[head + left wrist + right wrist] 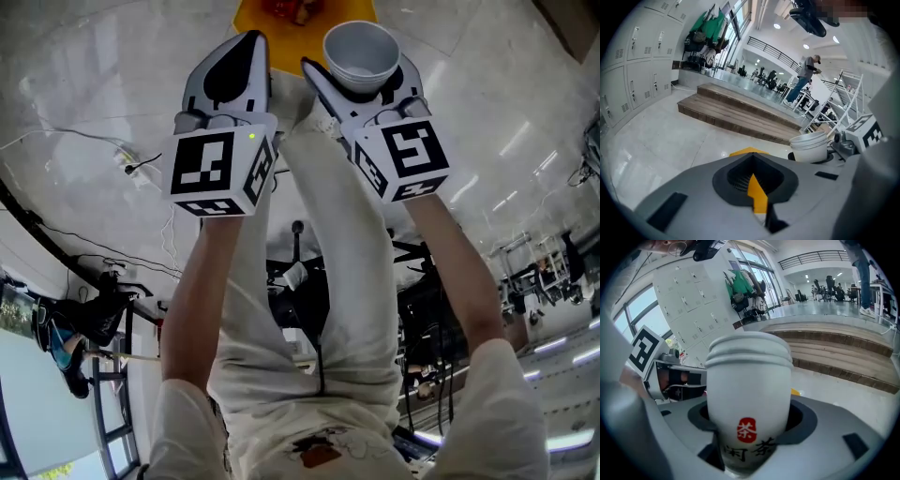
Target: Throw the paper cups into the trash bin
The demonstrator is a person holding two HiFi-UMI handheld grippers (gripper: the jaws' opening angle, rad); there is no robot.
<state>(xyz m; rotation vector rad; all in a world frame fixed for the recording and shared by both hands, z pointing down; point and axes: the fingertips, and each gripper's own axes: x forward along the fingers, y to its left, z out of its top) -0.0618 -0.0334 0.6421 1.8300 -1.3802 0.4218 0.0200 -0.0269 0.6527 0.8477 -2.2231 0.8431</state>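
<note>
- Right gripper (364, 84): fingers spread wide, clamped round the base of a stack of white paper cups with red-and-black print (749, 394), which stands upright, mouth up.
- Left gripper (246, 47): fingers pressed together, empty, just beside the cups.
- Yellow trash bin (246, 14): its near edge shows just past both fingertips.
- Glossy pale tile floor (103, 84): spreads wide on both sides; white cable (131, 164) lies well left.

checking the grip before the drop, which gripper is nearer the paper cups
Right. The right gripper is clamped on the stacked paper cups; the left gripper sits beside them, jaws together, not touching.
</note>
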